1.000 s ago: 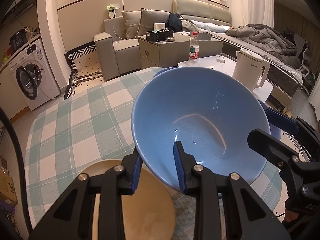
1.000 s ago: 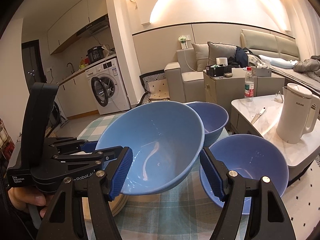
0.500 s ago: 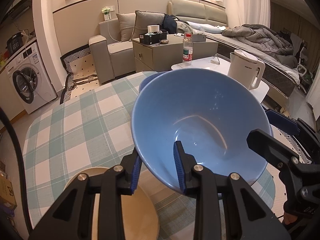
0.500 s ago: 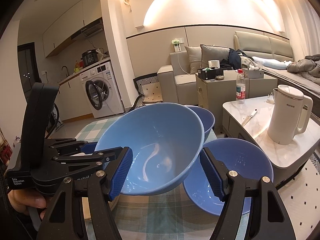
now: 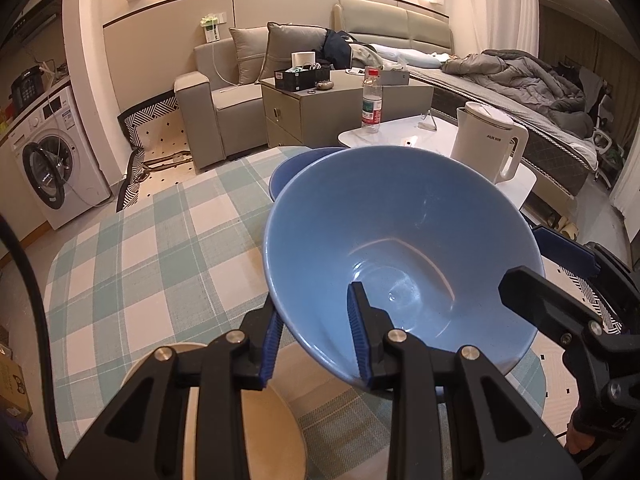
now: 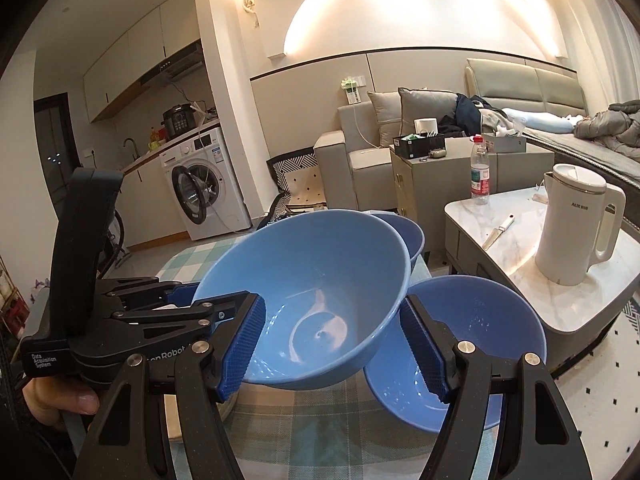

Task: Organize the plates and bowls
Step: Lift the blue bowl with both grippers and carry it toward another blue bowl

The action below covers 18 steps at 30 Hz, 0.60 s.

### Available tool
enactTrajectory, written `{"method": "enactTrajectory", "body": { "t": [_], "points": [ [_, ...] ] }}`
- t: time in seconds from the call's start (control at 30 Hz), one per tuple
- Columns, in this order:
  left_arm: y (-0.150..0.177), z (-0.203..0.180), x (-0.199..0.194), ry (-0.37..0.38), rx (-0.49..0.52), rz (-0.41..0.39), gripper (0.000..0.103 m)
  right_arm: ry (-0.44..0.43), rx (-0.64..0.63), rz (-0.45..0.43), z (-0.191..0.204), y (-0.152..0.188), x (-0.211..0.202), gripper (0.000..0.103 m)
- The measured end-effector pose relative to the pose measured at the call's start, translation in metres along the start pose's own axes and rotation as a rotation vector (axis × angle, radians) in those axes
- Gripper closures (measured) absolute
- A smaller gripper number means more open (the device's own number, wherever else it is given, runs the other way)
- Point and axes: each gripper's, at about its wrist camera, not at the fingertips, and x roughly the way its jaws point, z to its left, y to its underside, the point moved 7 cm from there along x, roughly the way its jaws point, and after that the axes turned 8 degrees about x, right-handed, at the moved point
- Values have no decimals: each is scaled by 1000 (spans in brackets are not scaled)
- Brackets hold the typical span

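Note:
A light blue bowl hangs tilted above the checked table. My left gripper is shut on its near rim, one pad inside and one outside. My right gripper stands open astride the bowl's right wall, with one finger over the inside and one outside. Its pads are wide apart and not pressing. A second blue bowl sits on the table just right of the held one. A darker blue bowl stands behind. A tan plate lies below my left gripper.
A white kettle, a water bottle and a knife stand on the marble coffee table to the right. A sofa, a cabinet and a washing machine lie beyond the table's far edge.
Both grippers and the held bowl have drifted slightly up and back from the bowls on the table. Neither gripper's opening has changed.

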Motion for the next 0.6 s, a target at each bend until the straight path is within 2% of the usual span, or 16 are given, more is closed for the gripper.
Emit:
{"method": "enactTrajectory", "body": {
  "t": [0.6],
  "points": [
    [-10,-12,-9,10,15,-27,74,16,3,-34,-7,-10,-13,31]
  ]
}}
